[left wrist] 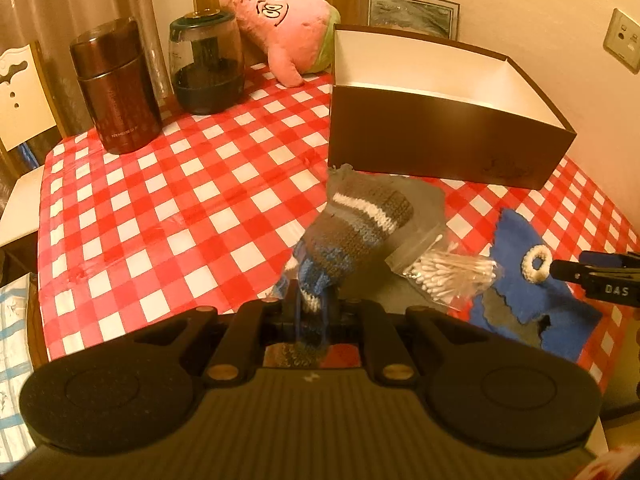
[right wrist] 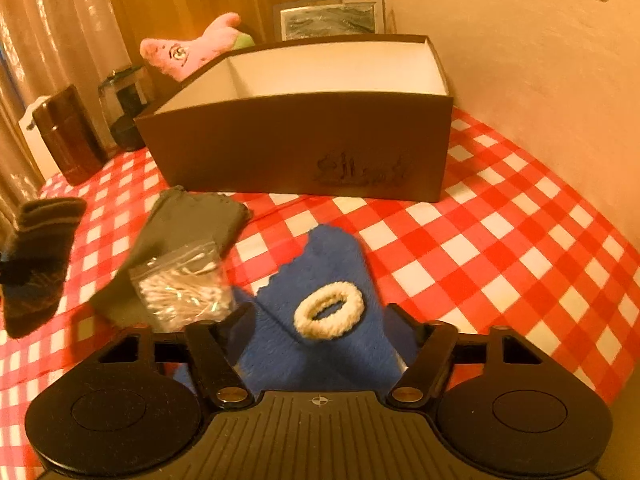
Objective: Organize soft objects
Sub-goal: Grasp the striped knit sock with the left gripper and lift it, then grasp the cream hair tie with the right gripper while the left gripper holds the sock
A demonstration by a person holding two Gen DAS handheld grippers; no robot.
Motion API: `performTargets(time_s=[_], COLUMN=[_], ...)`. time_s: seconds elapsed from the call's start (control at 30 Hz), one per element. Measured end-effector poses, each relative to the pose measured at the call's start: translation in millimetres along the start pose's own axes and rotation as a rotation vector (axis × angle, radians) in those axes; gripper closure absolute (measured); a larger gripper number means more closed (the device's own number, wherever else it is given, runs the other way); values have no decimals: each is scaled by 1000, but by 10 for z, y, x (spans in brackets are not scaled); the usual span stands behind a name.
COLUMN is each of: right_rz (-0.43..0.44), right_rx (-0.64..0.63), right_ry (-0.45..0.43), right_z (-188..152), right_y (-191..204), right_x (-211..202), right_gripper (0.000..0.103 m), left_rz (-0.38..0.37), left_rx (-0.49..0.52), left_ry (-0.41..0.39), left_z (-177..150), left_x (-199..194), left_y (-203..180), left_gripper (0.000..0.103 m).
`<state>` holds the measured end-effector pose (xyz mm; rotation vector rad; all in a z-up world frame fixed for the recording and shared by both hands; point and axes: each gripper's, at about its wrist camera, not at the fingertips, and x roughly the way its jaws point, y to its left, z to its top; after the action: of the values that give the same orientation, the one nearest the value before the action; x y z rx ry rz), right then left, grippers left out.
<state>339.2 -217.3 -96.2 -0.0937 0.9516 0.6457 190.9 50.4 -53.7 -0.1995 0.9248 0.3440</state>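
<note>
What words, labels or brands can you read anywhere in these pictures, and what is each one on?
"DAS": white letters on the right tongs, in the left wrist view.
Brown canister: a line of print low on its side, too blurred to read.
Brown box: a dark emblem on its front, not legible as words.
Pink plush: a drawn face only, no words.

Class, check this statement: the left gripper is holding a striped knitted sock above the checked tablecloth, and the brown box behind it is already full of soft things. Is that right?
Not quite. The left gripper does hold the striped sock above the checked tablecloth, but the brown box shows only bare white inside. The right wrist view shows this best.
</note>
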Motion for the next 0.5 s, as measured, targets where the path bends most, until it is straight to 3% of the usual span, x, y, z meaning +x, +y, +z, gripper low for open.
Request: performTargets(time_s=[0.5], right_rz=[-76], right_rx=[-61], right_ry=[75], right_z=[-79], right_y=[43], right_x=[511], right_gripper=[60], left_rz=[17], left_rx=[-12], left_ry=[32], left_z=[35], left_x=[135], left_y=[-11], left_gripper=[93])
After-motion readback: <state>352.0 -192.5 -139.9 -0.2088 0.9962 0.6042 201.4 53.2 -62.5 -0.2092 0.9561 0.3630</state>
